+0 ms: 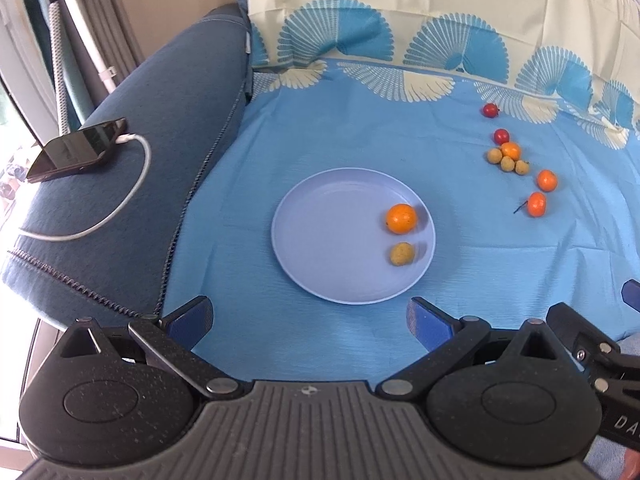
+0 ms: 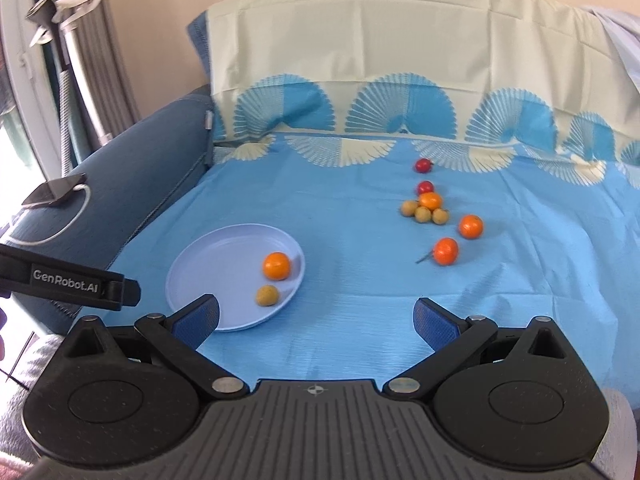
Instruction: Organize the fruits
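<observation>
A sofa fills the room's near side, draped with a blue sheet (image 2: pixel 360 280) whose cream border carries fan patterns up over the backrest. The navy armrest (image 1: pixel 120 200) on the left bears a dark phone (image 1: pixel 76 154) plugged into a white charging cable (image 1: pixel 132 184). Behind stands a plain beige wall (image 2: pixel 168 20). Grey curtains (image 2: pixel 86 64) hang at far left beside a bright window, daylight washing in.

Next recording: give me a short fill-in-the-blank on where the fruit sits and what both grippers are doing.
The round pale blue plastic plate holds ____ fruits.
The number of small red fruits on the blue patterned cloth is ____.
The left gripper and right gripper both have fingers spread ____.
The dark phone lies on the sofa's ____.

Missing: two; two; open; armrest
</observation>
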The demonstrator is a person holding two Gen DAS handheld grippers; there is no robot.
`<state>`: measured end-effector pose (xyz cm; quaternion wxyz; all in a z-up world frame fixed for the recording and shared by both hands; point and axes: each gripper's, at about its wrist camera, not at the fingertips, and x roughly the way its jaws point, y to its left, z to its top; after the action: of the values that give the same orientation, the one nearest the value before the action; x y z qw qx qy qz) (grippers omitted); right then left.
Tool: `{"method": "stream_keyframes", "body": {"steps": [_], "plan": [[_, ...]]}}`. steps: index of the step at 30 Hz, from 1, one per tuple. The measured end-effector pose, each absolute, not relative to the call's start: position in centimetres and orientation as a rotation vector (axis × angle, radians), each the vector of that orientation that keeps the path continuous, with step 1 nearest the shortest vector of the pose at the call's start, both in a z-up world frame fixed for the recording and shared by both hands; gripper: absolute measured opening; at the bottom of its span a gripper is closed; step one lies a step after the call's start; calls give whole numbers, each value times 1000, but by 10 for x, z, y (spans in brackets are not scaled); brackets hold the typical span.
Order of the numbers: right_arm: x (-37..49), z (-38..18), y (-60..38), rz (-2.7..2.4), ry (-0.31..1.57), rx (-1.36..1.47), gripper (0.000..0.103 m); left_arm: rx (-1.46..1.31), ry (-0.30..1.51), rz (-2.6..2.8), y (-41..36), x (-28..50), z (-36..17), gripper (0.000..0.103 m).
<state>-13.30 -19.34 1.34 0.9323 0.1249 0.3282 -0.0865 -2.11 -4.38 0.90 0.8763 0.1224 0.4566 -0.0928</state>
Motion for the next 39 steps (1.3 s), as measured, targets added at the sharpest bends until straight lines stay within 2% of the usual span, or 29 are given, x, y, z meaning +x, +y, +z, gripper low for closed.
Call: {"method": "stream_keyframes", "body": {"steps": [21,32,36,39], "plan": [[-124,-46,-306,-398,709,352,102,409,1055,-333,-163,17,-43,103],[-83,-105,-397,-522,713,253,102,437,1080,-586,-284,80,-93,103],[-56,-127,-441,-511,731,320,102,529,1043,-646,-332,95,-118,103],[-37,-136,-463,-506,736,252,102,566,1064,-675,-359,108,-140,103]]}}
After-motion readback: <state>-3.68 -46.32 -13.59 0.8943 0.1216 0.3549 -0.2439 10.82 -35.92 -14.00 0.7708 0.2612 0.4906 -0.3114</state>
